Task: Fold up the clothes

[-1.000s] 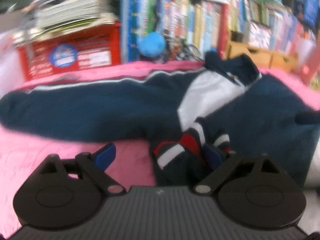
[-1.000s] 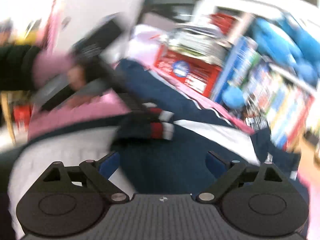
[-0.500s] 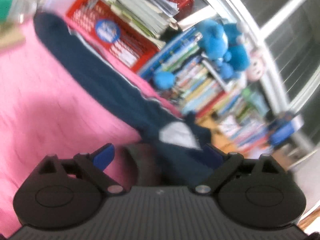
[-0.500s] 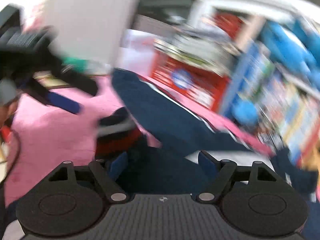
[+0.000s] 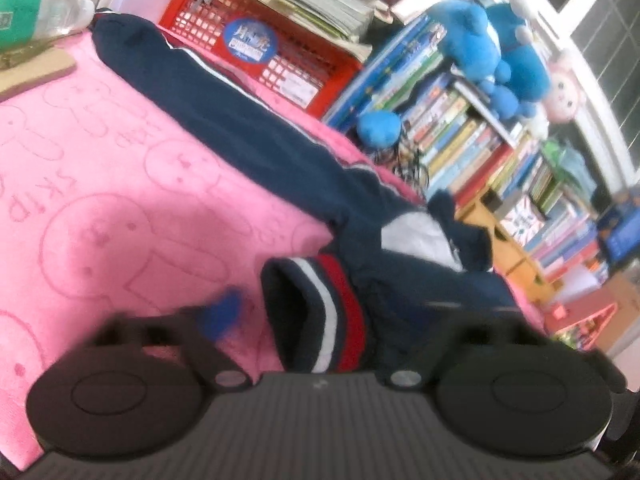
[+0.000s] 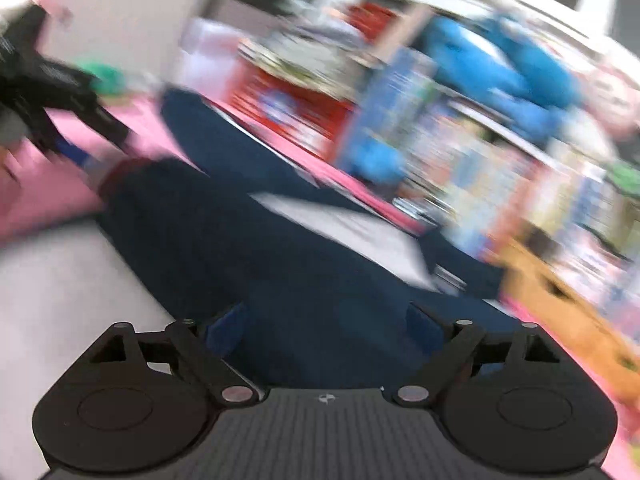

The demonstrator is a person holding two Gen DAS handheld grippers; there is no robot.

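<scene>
On the pink blanket [image 5: 120,184], left gripper [image 5: 304,312] fingers have just been closing around the jacket's [image 5: 248,128] striped cuff [image 5: 320,312]; grip unclear through blur. Right gripper [image 6: 324,328] fingers wide, empty. A shallow bite could let the cuff slip mid-fold.

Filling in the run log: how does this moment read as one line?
left gripper: jaws closing around striped cuff, no contact seen | right gripper: jaws opening, empty, over navy jacket

Open pink blanket [image 5: 120,184] left; red crate [image 5: 256,36] and books [image 5: 460,136] block behind.
</scene>
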